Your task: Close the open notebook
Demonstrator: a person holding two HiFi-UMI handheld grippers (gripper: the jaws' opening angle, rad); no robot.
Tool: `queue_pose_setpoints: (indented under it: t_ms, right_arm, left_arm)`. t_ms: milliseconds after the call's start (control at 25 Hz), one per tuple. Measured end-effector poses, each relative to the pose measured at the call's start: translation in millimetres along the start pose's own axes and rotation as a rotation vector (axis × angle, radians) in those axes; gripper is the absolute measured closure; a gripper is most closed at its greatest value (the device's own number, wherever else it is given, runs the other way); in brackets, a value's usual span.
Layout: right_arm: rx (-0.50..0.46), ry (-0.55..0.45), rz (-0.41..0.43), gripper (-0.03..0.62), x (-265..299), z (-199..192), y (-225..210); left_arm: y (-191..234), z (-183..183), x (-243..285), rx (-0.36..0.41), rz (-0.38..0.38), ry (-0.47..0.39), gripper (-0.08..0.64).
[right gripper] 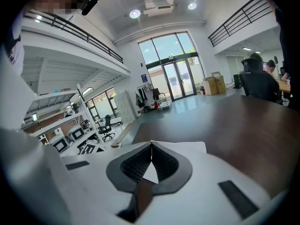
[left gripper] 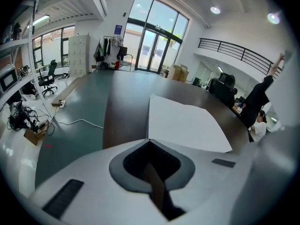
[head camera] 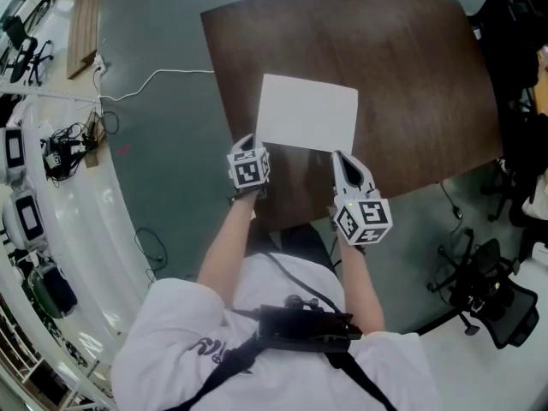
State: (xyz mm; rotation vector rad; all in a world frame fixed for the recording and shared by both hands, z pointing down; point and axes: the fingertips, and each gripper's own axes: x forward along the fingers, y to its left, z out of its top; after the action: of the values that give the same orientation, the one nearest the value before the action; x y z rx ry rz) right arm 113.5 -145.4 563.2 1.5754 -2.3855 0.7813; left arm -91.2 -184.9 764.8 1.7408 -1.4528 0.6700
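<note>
left tool shut, tips at near left corner of flat white paper notebook. right tool shut too, tips at near right corner. notebook lies on dark brown wooden surface.

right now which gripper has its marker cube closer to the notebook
The left gripper: its cube sits right beside the notebook's near left corner, over the table. The right gripper's cube hangs further back, around the table's edge.
</note>
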Motion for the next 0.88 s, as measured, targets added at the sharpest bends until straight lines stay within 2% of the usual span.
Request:
queue_pose_setpoints:
  t_ms: [200, 400, 560, 720, 880]
  right_arm:
    - [0.007, -0.004, 0.002, 0.589, 0.0, 0.4, -0.6]
    - [0.023, -0.008, -0.002, 0.589, -0.3, -2.8, -3.5]
    - [0.032, -0.019, -0.001, 0.589, -2.0, -1.4, -4.7]
    - [0.043, -0.038, -0.019, 0.589, -7.9, 2.1, -13.7]
    - [0.068, -0.06, -0.052, 0.589, -19.6, 2.9, -30.5]
  left_arm:
    - [-9.0, 13.6, -15.9, -0.017, -0.036, -0.045, 0.555]
    - [-23.0, 26.5, -32.7, 0.033, -0.073, -0.087, 0.555]
    - [-38.6, 37.3, -46.5, 0.044, -0.112, -0.122, 0.555]
    - [-68.0, 54.1, -64.4, 0.075, -0.177, -0.168, 0.555]
    - [-116.5, 68.1, -80.4, 0.138, -0.272, -0.2, 0.555]
